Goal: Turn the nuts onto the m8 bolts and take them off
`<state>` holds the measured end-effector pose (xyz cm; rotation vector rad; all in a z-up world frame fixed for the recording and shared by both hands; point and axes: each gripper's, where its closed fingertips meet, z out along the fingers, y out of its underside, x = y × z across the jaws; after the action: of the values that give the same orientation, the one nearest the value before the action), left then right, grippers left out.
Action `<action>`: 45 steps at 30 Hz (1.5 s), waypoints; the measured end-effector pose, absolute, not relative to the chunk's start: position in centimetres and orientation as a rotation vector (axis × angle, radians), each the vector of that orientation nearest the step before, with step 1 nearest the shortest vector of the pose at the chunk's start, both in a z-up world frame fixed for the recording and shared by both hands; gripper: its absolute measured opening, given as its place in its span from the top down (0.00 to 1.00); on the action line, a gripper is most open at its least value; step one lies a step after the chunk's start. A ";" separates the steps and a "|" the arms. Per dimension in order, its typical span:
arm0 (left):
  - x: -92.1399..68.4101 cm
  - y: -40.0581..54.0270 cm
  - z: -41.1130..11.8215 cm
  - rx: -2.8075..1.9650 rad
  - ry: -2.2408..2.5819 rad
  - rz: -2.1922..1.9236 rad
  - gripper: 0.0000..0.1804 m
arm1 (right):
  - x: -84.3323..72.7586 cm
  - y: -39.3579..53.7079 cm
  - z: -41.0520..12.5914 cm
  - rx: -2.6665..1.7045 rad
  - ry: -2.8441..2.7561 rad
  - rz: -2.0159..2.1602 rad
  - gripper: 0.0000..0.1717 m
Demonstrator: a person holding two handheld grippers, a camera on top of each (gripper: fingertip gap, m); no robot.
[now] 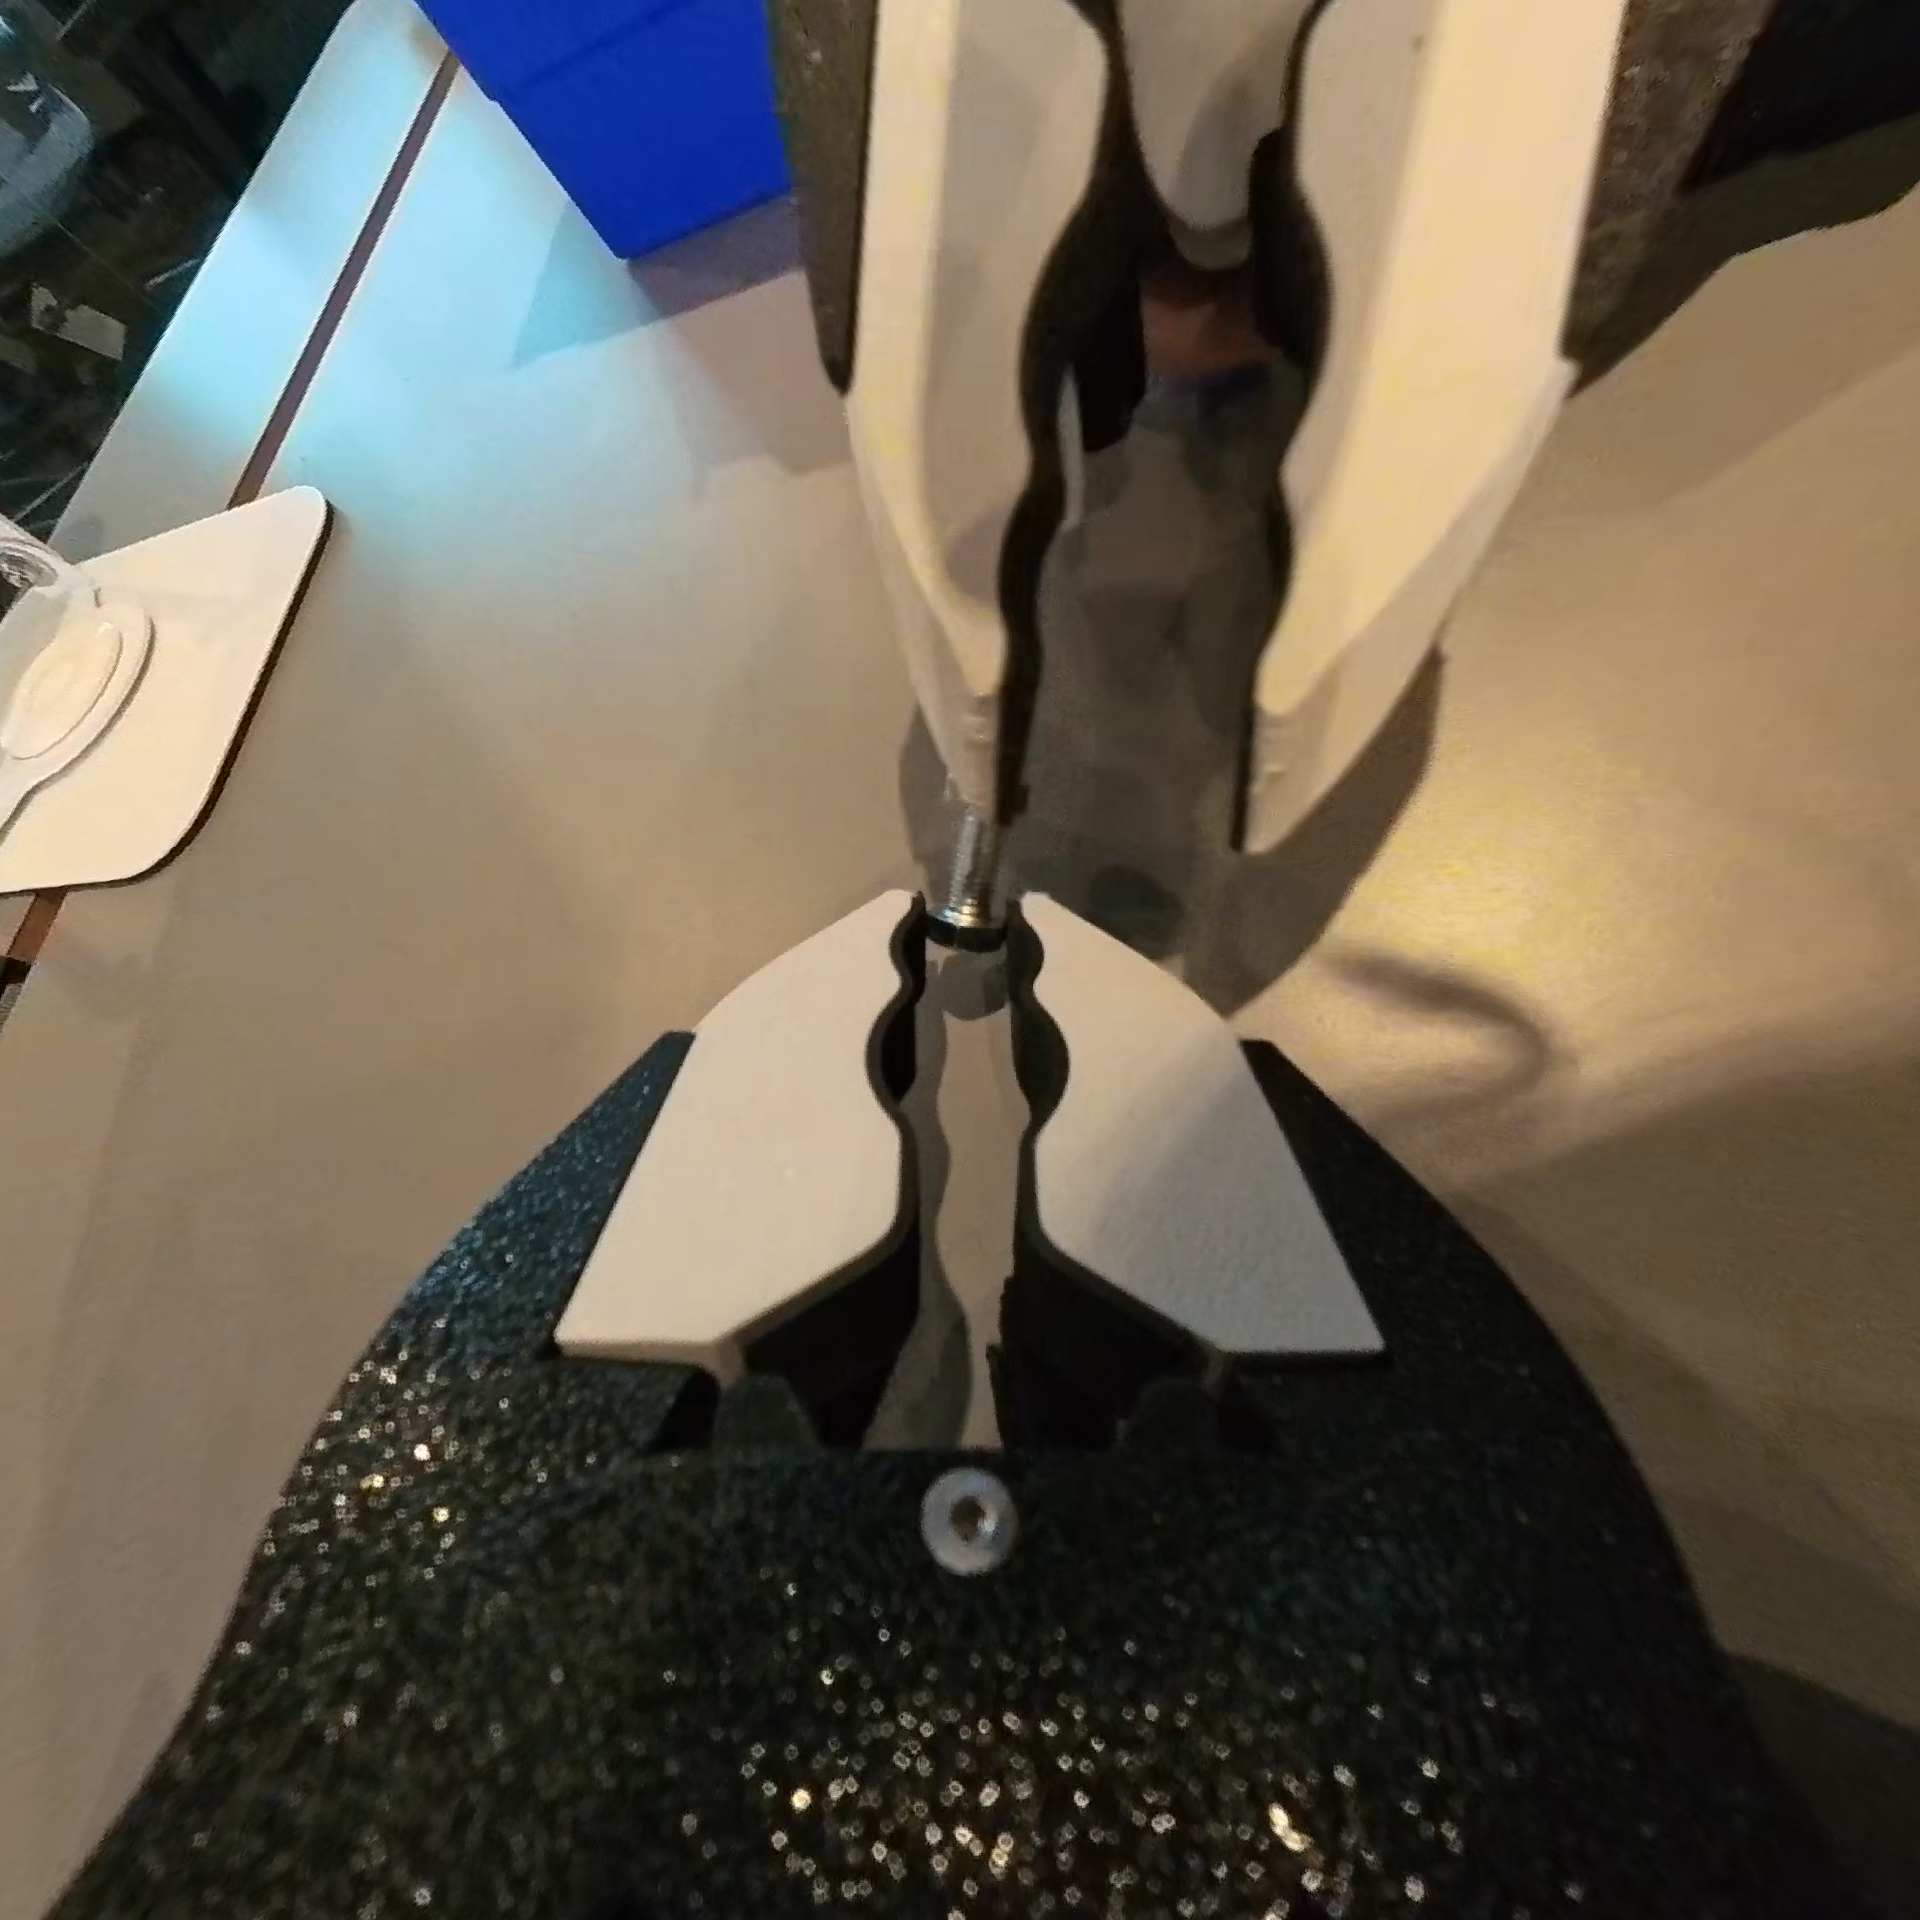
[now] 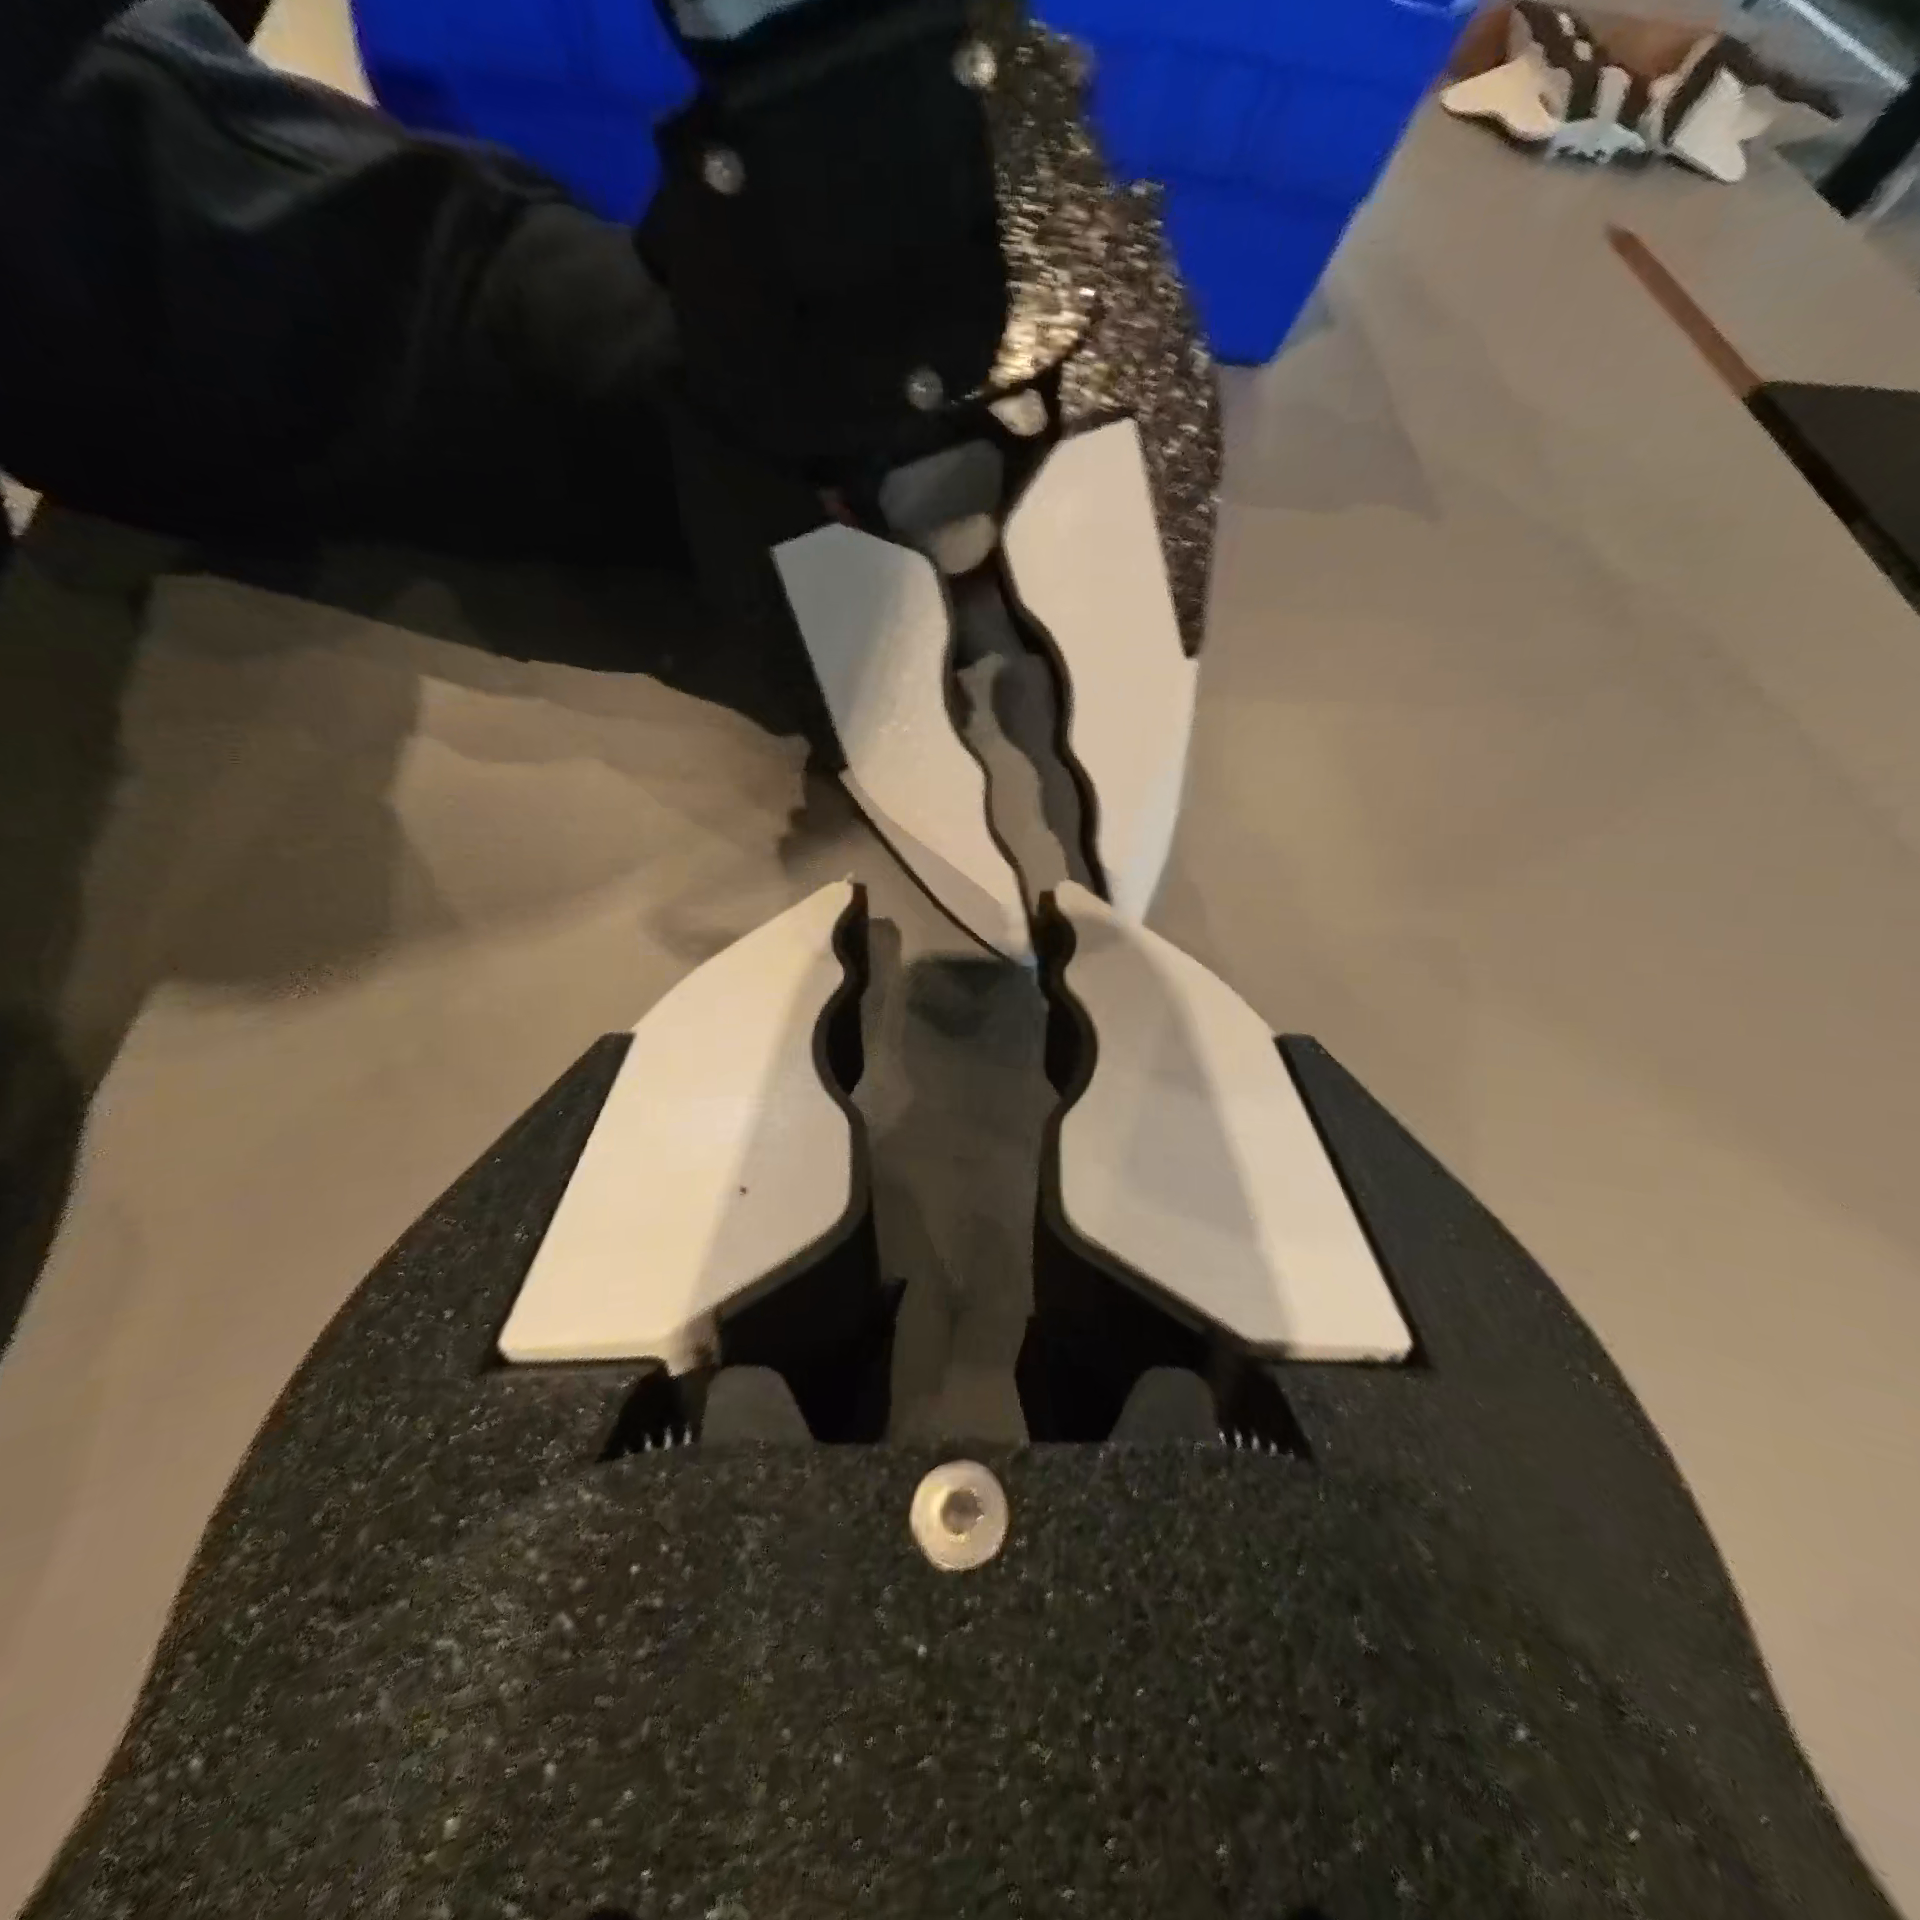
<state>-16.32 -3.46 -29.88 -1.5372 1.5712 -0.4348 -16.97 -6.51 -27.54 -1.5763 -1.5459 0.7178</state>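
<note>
**Left claw clamping the bolt head, right claw standing apart**

Nearest the left wrist camera, the left claw (image 1: 961, 914) is pressing its white fingertips (image 1: 1049, 935) against the hex head of a silver bolt (image 1: 971, 868), whose threaded shank is pointing away above the beige tabletop (image 1: 520, 831). Opposite it, the right claw (image 1: 1132, 790) is standing with its jaws apart; one tip is lying beside the shank's far end, the other well clear. A blue bin (image 1: 623, 114) is sitting behind.

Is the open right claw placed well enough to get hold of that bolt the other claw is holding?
Probably yes. The right claw faces the left claw tip to tip, jaws apart, with one fingertip already beside the bolt; nothing stands between.
</note>
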 end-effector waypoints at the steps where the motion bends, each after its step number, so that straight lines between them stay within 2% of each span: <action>1: -16.3 -3.5 -29.9 -1.537 1.572 -0.434 0.92 | -16.8 -6.0 -27.6 -1.601 -1.517 0.707 0.82; 7: -16.3 -3.5 -29.9 -1.536 1.572 -0.433 0.92 | -16.0 -4.7 -28.9 -1.718 -1.488 0.644 0.80; 13: -16.2 -3.7 -30.0 -1.524 1.591 -0.429 0.92 | -16.8 -6.5 -28.5 -1.620 -1.580 0.696 0.77; 22: -16.2 -3.6 -30.2 -1.533 1.595 -0.421 0.92 | -16.9 -6.2 -28.7 -1.632 -1.569 0.688 0.79; 28: -16.2 -3.6 -30.1 -1.529 1.592 -0.427 0.92 | -17.3 -6.5 -28.5 -1.552 -1.595 0.637 0.74; 34: -16.2 -3.6 -30.2 -1.533 1.588 -0.424 0.92 | -16.8 -5.4 -28.3 -1.562 -1.548 0.566 0.76; 39: -16.3 -3.5 -30.1 -1.535 1.582 -0.429 0.92 | -16.5 -5.4 -28.2 -1.599 -1.539 0.612 0.81; 43: -16.2 -3.6 -30.2 -1.535 1.592 -0.425 0.92 | -17.4 -6.6 -28.2 -1.540 -1.588 0.652 0.76; 45: -16.2 -3.6 -30.3 -1.536 1.594 -0.418 0.92 | -17.7 -7.3 -28.2 -1.498 -1.626 0.648 0.78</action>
<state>-16.25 -3.57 -30.28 -1.5364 1.5937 -0.4179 -17.70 -7.30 -28.22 -1.4980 -1.6264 0.6481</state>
